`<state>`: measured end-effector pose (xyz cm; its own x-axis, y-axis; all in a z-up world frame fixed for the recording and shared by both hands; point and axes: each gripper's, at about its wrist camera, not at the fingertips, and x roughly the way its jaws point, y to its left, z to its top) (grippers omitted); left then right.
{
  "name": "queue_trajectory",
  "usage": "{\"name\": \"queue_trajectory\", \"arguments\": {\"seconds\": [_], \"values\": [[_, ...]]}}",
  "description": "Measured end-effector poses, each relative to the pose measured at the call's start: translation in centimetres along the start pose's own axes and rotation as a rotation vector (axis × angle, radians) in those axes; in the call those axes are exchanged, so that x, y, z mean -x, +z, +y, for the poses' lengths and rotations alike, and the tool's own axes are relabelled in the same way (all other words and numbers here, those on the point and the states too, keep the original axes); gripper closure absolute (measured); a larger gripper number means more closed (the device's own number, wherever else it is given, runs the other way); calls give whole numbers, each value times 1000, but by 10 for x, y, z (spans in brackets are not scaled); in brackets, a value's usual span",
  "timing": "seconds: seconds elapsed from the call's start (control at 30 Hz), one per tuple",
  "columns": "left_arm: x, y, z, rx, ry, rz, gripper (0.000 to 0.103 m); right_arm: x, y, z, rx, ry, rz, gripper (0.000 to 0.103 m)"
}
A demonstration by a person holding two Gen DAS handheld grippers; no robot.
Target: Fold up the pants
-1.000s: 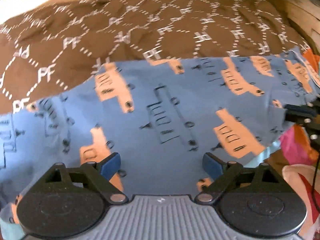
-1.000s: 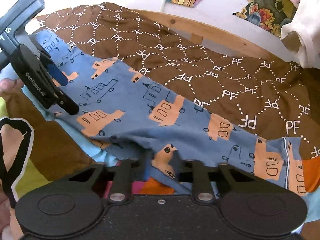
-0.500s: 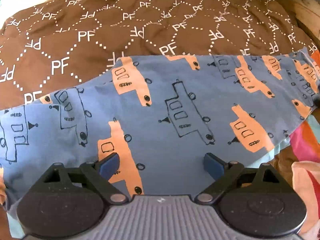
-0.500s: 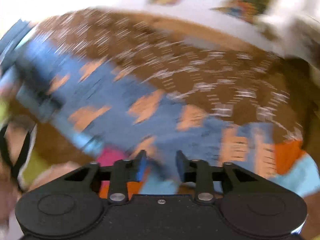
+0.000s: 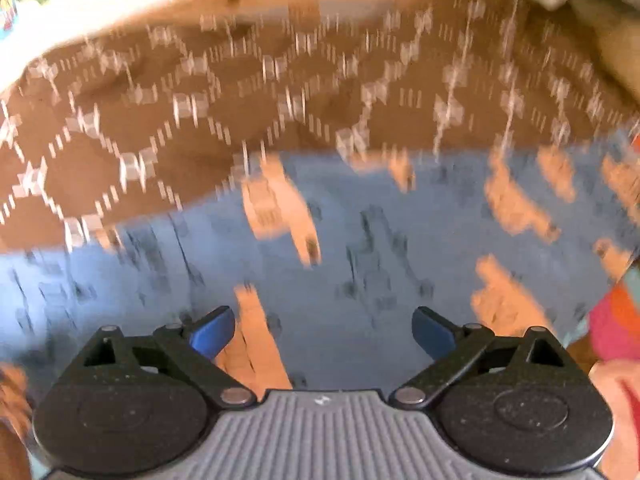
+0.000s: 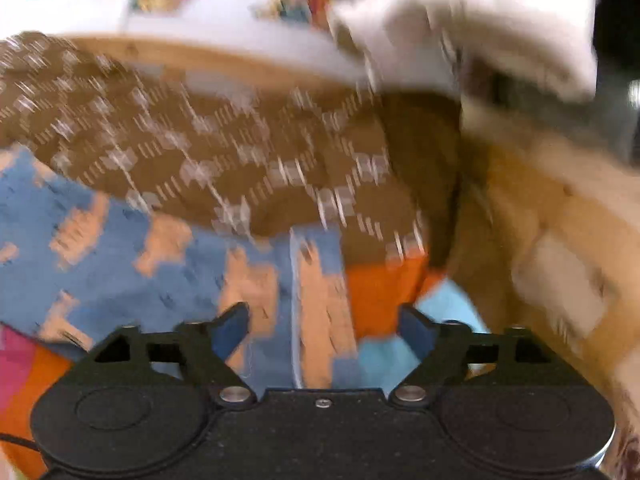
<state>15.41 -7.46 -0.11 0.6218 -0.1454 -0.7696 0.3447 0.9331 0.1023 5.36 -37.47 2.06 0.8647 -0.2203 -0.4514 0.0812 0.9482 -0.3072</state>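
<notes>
My right gripper [image 6: 322,330] just let go of the blue truck-print cotton pants [image 6: 120,264], both grippers' fingers now spread, left gripper [image 5: 323,326] hovering over them — fold laid, regrasp next.

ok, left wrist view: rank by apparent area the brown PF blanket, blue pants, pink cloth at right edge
1. brown PF blanket and blue pants: similar spans, and the pants lie nearer the camera, so unranked.
2. pink cloth: clearly smallest, cut off by the frame.

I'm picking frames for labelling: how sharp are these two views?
Left wrist: heavy motion blur smears the pants and brown patterned cloth; only the open left tool stays crisp. Right wrist: the same smear, the right tool sharp and open, fisheye bending the wooden rail.
</notes>
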Motion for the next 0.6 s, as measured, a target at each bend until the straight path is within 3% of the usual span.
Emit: {"name": "queue_trajectory", "arguments": {"seconds": [0.1,0.17,0.27,0.43,0.53,0.6], "values": [[-1,21,9,-53,57,-42,4,3,3,20,6,95,-64,3],[-9,36,18,-55,90,-62,4,-3,5,36,11,156,-66,3],[-25,56,37,-17,80,-73,5,-12,4,53,11,291,-37,3],[-60,87,72,60,-60,17,27,-38,28,72,-90,425,54,3],[-81,97,81,50,-147,123,30,-48,46,85,-203,491,49,3],[-89,100,83,16,-161,157,30,-50,50,101,-195,539,37,3]]}}
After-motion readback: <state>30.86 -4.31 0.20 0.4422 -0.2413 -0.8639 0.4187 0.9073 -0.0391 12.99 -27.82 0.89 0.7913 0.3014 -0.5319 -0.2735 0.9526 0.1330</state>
